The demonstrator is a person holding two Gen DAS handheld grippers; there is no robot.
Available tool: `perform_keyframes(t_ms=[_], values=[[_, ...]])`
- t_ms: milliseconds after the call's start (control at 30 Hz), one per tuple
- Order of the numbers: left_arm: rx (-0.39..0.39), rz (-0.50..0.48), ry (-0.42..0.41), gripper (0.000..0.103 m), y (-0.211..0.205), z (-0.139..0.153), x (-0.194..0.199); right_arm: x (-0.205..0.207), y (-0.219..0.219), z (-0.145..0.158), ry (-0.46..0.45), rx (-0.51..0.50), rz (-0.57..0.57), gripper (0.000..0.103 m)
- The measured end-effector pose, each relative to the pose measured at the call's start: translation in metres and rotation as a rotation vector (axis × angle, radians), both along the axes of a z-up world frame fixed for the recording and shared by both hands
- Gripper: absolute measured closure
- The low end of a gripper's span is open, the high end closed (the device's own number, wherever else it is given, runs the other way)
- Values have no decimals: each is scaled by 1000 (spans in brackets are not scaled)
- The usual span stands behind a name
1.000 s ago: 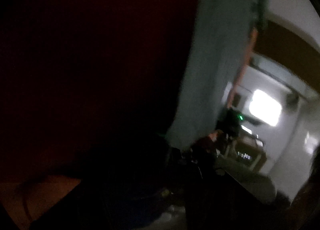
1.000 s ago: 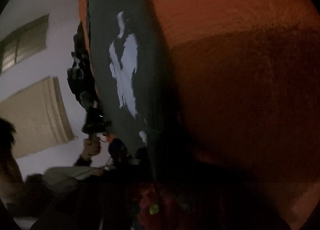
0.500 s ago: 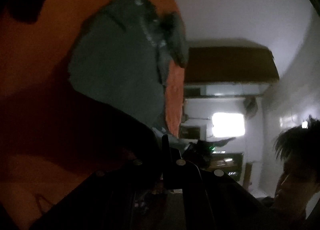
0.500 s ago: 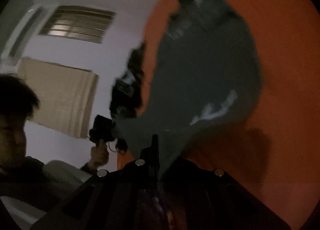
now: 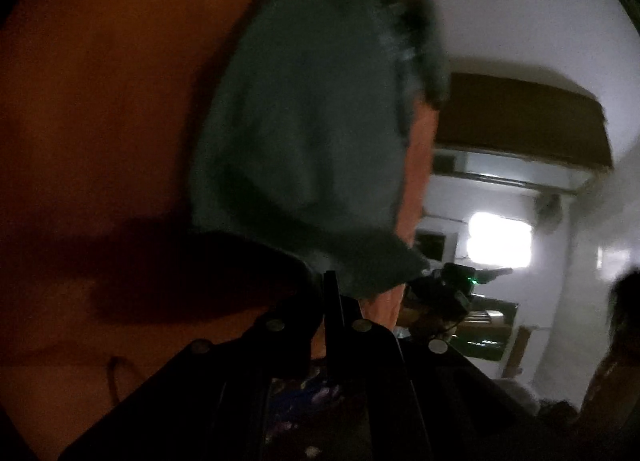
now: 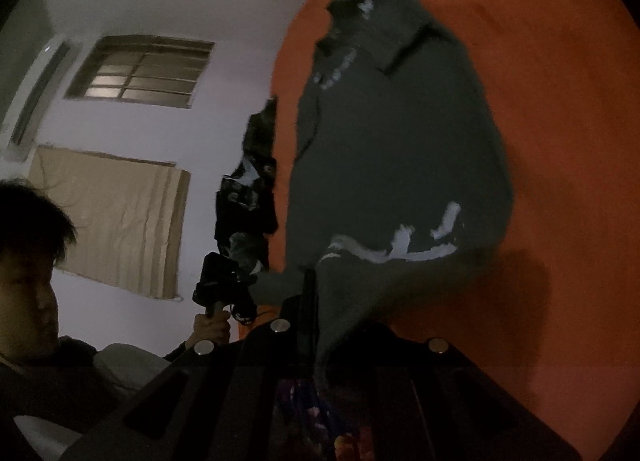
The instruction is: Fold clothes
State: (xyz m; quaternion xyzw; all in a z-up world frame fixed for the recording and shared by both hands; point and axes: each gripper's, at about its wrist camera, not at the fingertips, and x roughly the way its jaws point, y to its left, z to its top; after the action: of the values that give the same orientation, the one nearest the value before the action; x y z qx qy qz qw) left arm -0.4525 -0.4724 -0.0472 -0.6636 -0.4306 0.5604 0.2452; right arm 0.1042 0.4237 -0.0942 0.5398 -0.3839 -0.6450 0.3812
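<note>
Orange cloth [image 6: 560,141] filled most of both wrist views, a flat spread surface, and on it lay the grey-green garment [image 6: 400,149], stretched away from the two grippers with its long axis running forward along their fingers. Its far end looked bunched and carried pale markings; the near hem, where a white print showed in the right view, rose off the cloth toward the cameras. A white wall, a barred window [image 6: 140,73] and a tan blind [image 6: 116,217] stood behind, with the person at the frame's edge.

Both grippers were at that near hem. The right gripper [image 6: 310,301] had its fingers drawn close together on the hem's right corner, fabric draping over them. The left gripper [image 5: 330,301] likewise pinched the hem's left corner; from the right view its body and the gripping hand [image 6: 212,327] showed beside the fabric edge. By my judgement, the hem was held level between the two, neither nearer, so a fold would carry it forward along the garment's length toward the bunched far end.
</note>
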Motion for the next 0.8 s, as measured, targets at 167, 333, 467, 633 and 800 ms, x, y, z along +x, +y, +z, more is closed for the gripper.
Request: perform_keyframes(t_ms=[167,333,467,633,800], values=[[-15,13,-215,42,-7,-47,3,0,2,-11,-46,4,-3,101],[39,38,-244,23,-7,-54,-1,-3,5,-18,-77,21,10,99],[4,23,-255,23,-5,-58,-2,-1,4,-26,-101,29,18,99],[-68,-36,-226,23,1,-56,-3,2,2,-35,-130,38,27,99],[-21,93,-359,23,-14,-67,3,4,2,-41,-149,44,24,99]])
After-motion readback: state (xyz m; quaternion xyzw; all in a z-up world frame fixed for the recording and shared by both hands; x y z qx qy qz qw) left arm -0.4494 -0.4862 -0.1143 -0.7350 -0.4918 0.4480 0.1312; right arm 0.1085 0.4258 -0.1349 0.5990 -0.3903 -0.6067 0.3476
